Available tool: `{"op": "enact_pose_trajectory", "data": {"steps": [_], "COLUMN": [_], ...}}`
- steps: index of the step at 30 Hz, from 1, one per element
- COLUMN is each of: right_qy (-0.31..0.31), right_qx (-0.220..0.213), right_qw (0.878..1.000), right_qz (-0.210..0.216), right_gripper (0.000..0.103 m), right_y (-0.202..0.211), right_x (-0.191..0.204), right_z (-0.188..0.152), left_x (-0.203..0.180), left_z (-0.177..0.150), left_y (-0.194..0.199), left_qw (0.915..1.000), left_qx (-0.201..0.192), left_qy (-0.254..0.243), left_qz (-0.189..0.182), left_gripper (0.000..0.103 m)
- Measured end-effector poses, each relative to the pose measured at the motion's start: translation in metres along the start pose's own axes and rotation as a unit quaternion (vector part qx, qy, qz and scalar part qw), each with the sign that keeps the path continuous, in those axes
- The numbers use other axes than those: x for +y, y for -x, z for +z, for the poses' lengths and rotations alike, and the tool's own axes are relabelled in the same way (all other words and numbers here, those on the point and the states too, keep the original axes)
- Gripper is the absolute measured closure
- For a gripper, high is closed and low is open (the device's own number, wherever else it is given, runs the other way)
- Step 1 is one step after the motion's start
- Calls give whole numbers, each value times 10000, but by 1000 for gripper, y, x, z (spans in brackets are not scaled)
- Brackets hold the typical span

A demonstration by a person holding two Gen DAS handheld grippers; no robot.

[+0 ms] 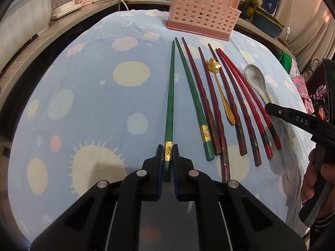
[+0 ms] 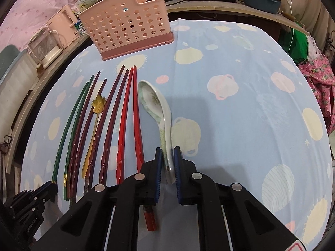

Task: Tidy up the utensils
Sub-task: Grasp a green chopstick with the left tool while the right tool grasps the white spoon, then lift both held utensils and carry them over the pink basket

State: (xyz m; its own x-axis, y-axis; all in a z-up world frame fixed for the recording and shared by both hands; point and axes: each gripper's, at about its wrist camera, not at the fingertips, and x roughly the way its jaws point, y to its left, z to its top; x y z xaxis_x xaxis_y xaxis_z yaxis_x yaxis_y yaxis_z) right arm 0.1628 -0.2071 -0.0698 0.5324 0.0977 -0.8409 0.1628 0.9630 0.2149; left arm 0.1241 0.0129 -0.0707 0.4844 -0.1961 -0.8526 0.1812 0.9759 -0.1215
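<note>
Left wrist view: my left gripper point(image 1: 168, 154) is clenched on the gold-banded end of a long dark green chopstick point(image 1: 170, 96), which lies on the pale blue tablecloth printed with suns and planets point(image 1: 88, 79). Its green mate point(image 1: 193, 96) lies just beside it, then the dark red chopsticks point(image 1: 209, 96), the gold flower-headed spoon point(image 1: 219, 87) and the bright red chopsticks point(image 1: 247, 100). My right gripper point(image 2: 168, 163) is closed around the handle of the white ceramic soup spoon point(image 2: 155, 102). The pink perforated plastic utensil holder point(image 2: 127, 29) stands upright beyond the utensil tips.
</note>
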Motion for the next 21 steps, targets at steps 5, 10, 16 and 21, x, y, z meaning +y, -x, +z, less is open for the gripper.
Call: {"op": "enact_pose_trajectory", "data": {"steps": [5,10,16,21], "right_qy": [-36,-74,-38,33], "right_qx": [-69,-336,-694,-854], "right_qw": [10000,9994,9976,9963], "right_qz": [15,39,67,122], "right_gripper": [95,96,96,96], "right_y": [19,49,82,96], "right_x": [-1,-3,-1,1], "right_z": [-7,-7,5,16], "left_x": [2,1,-1,-3], "left_z": [-2,2,22,45], "left_y": [15,43,77,97], "left_qw": [9999,9991,9961,9920], "left_qx": [-118,-430,-884,-1256], "left_qy": [55,34,38,-19], "left_qz": [-64,-7,53,140], "left_gripper": [96,96,96,96]}}
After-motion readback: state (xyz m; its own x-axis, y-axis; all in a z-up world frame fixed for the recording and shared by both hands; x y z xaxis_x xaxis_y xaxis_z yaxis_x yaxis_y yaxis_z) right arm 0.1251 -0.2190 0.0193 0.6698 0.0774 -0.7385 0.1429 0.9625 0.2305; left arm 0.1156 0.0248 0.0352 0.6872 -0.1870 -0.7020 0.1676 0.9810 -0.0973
